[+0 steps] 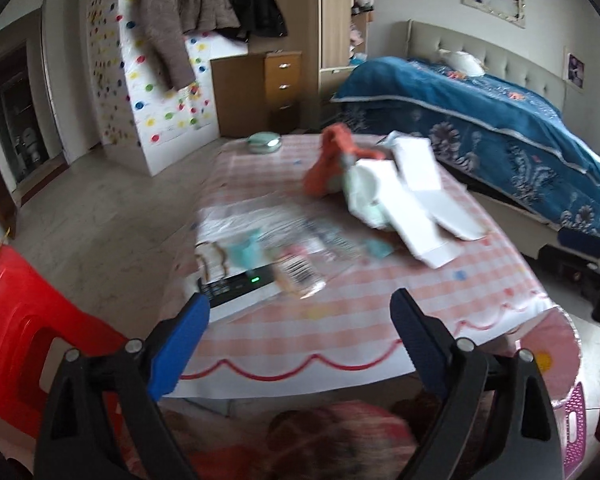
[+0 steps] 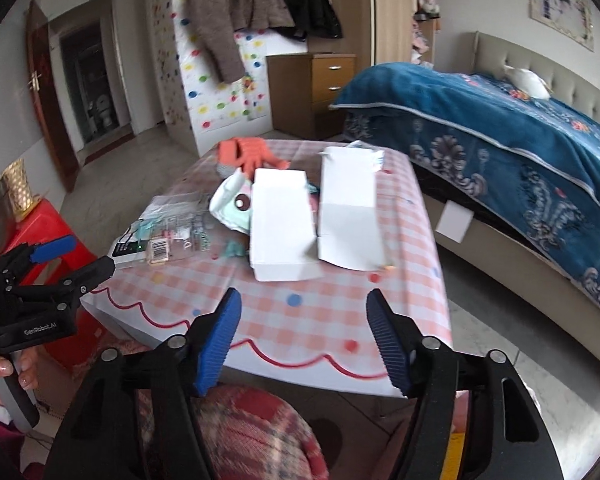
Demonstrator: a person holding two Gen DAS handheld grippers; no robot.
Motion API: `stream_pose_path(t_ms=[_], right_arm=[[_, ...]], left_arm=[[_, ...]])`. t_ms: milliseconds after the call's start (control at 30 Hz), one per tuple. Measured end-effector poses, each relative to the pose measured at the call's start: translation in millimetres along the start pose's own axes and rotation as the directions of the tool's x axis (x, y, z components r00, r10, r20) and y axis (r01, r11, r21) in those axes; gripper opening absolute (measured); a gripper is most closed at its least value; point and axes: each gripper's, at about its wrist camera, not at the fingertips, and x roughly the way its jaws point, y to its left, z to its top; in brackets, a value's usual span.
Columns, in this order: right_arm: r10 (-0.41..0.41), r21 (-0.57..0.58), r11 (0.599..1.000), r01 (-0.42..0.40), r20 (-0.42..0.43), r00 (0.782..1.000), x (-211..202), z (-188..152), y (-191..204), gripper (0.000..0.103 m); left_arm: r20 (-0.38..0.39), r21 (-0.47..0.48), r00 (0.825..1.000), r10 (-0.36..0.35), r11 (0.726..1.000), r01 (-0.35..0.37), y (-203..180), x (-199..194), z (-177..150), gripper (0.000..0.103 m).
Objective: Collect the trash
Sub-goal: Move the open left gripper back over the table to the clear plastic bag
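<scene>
Trash lies on a table with a pink checked cloth (image 2: 300, 312) (image 1: 340, 312). Two flat white cartons (image 2: 280, 224) (image 2: 350, 212) lie side by side; they also show in the left wrist view (image 1: 416, 220). A crumpled pale green and white wrapper (image 2: 230, 208) (image 1: 364, 196), an orange cloth (image 2: 248, 152) (image 1: 332, 156) and clear plastic packets (image 2: 172, 224) (image 1: 296, 256) lie to their left. My left gripper (image 1: 300, 316) (image 2: 74, 256) is open and empty above the table's near left edge. My right gripper (image 2: 304, 312) is open and empty above the near edge.
A red plastic stool (image 1: 16, 328) stands left of the table with a gold mesh bin (image 2: 14, 184) on it. A bed with a blue cover (image 2: 500, 152) runs along the right. A dark device with a green light (image 1: 240, 286) lies under the packets. A round tin (image 1: 264, 142) sits at the far edge.
</scene>
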Motion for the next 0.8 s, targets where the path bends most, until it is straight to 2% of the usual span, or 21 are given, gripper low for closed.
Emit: stream_pose_path(t_ms=[167, 367, 700, 733, 800], right_arm=[[0.022, -0.003, 1.0, -0.022, -0.029, 0.999, 24, 5, 10, 0.072], [0.012, 0.014, 1.0, -0.011, -0.06, 0.998, 42, 5, 2, 0.072], [0.003, 0.056, 0.998, 0.002, -0.08, 0.997, 55, 3, -15, 0.072], [0.001, 0.058, 0.998, 0.003, -0.079, 0.997, 54, 3, -16, 0.072], [0.002, 0.061, 0.998, 0.003, -0.078, 0.997, 53, 2, -17, 0.072]], left_arm=[[-0.043, -0.023, 0.999, -0.021, 1.0, 0.02, 17, 30, -6, 0.089], [-0.06, -0.054, 0.998, -0.028, 0.998, 0.025, 33, 69, 14, 0.081], [-0.101, -0.041, 0.992, -0.08, 0.996, 0.076, 35, 107, 32, 0.08], [-0.104, -0.039, 0.991, -0.082, 0.996, 0.078, 34, 109, 33, 0.077], [-0.099, -0.019, 0.992, -0.08, 0.997, 0.078, 31, 105, 33, 0.062]])
